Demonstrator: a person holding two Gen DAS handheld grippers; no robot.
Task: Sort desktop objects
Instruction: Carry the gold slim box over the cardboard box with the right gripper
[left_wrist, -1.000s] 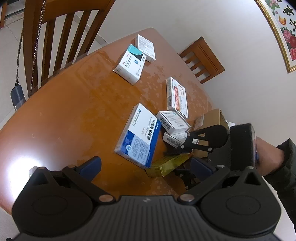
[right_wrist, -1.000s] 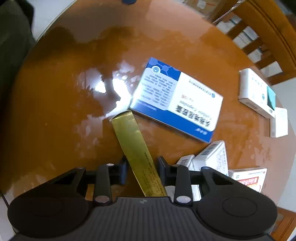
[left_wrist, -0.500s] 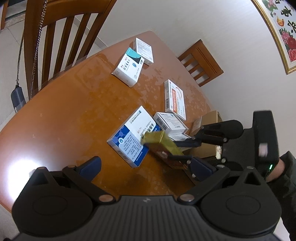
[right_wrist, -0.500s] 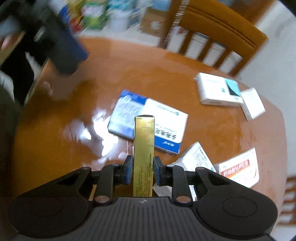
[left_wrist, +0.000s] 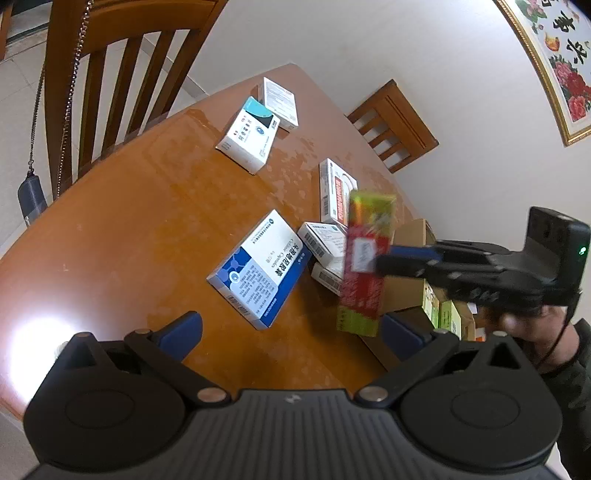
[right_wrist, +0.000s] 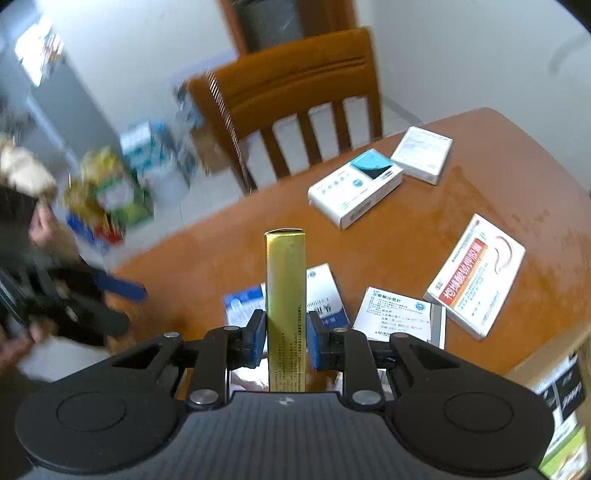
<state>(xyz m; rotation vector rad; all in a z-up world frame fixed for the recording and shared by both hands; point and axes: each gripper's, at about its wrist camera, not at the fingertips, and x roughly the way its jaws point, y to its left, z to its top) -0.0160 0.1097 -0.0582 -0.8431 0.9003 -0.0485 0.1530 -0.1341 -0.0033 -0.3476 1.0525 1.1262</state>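
My right gripper (right_wrist: 286, 339) is shut on a long gold box (right_wrist: 286, 295), which sticks straight out between its blue pads. In the left wrist view the same box (left_wrist: 364, 266) shows a red and green face and hangs in the air over the table's right side, held by the right gripper (left_wrist: 384, 258). My left gripper (left_wrist: 291, 330) stands open over the near table edge with nothing between its fingers. On the brown table (left_wrist: 129, 221) lie a blue-and-white box (left_wrist: 258, 269), a white box with a teal corner (left_wrist: 249, 138) and a red-lettered box (left_wrist: 336, 192).
Small white barcode boxes (left_wrist: 323, 240) lie under the lifted box, and another white box (left_wrist: 279, 101) sits at the far edge. An open cardboard carton (left_wrist: 406, 266) stands off the table's right side. Wooden chairs (left_wrist: 110, 74) (left_wrist: 391, 122) flank the table.
The right gripper closed on the gold box, lifted it off the table and rolled, so the box now hangs in the air. The left gripper stayed put.
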